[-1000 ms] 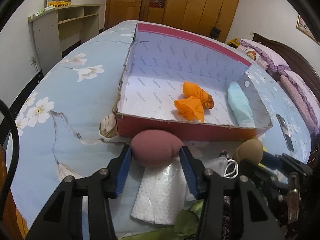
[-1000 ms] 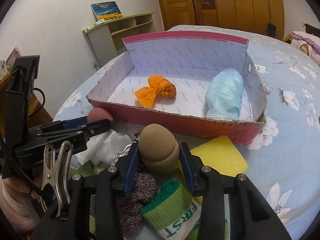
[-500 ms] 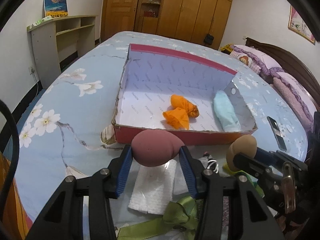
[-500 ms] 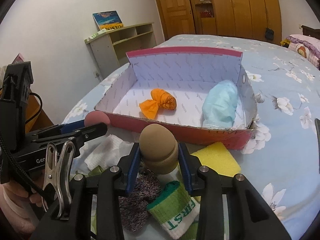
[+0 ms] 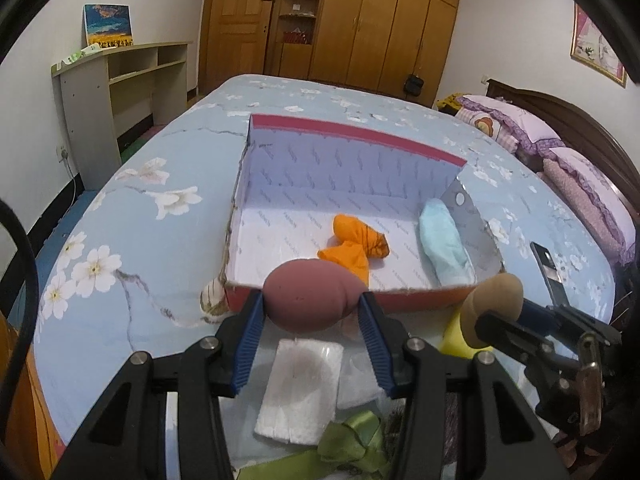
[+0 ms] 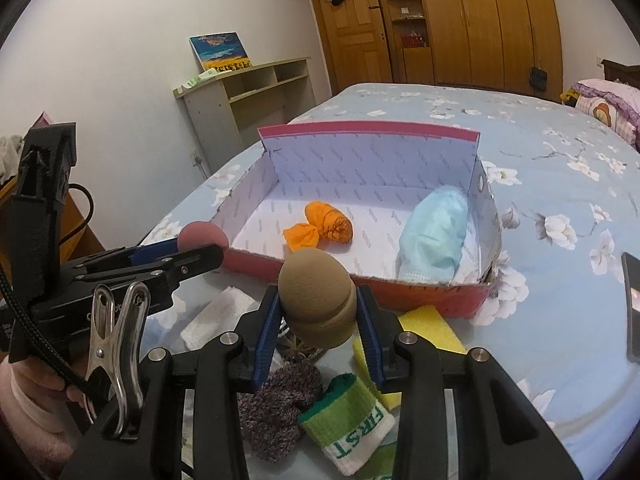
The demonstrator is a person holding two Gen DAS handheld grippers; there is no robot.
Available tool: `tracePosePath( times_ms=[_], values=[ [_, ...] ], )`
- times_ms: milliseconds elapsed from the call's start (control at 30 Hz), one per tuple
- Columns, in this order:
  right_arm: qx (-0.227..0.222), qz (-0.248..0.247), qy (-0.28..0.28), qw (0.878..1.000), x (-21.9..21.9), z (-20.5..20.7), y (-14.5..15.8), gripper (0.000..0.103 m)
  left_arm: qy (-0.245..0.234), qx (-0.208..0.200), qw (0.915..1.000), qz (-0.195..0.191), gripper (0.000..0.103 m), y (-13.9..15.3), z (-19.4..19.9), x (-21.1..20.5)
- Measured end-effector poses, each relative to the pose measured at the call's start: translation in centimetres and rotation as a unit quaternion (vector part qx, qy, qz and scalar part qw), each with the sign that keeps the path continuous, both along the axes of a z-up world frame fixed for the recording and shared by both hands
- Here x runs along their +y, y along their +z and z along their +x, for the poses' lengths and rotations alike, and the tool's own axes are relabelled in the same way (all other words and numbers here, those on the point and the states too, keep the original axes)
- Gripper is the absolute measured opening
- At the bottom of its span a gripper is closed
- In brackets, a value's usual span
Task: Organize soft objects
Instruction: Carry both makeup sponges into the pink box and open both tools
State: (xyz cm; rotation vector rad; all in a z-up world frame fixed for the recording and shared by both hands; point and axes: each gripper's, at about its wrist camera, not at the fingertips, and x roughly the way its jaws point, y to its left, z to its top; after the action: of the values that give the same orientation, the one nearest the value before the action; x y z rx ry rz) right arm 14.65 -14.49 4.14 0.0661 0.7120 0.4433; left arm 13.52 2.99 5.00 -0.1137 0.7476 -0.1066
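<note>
My left gripper is shut on a dusky pink makeup sponge, held above the bed just short of the red box's near wall. My right gripper is shut on a tan makeup sponge, also in front of the box. In the left wrist view the tan sponge shows at the right; in the right wrist view the pink sponge shows at the left. Inside the box lie an orange cloth bundle and a pale blue roll.
On the blue flowered bedspread below the grippers lie a white folded cloth, a green ribbon, a yellow sponge, a speckled knit sock and a green-and-white sock. A phone lies right of the box. A person's hand holds the left gripper.
Both grippers have risen a little with their sponges still held, so the pile of cloths sits lower and the box looks farther below.
</note>
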Motion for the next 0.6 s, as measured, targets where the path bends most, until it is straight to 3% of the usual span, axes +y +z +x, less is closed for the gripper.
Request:
tracePosePath(
  times_ms=[600],
  values=[
    [-0.021,-0.008,-0.010,1.000,-0.2,3.1,2.2,0.038,-0.005,-0.016,0.9997,0.015,0.051,1.4,3.7,-0.7]
  ],
)
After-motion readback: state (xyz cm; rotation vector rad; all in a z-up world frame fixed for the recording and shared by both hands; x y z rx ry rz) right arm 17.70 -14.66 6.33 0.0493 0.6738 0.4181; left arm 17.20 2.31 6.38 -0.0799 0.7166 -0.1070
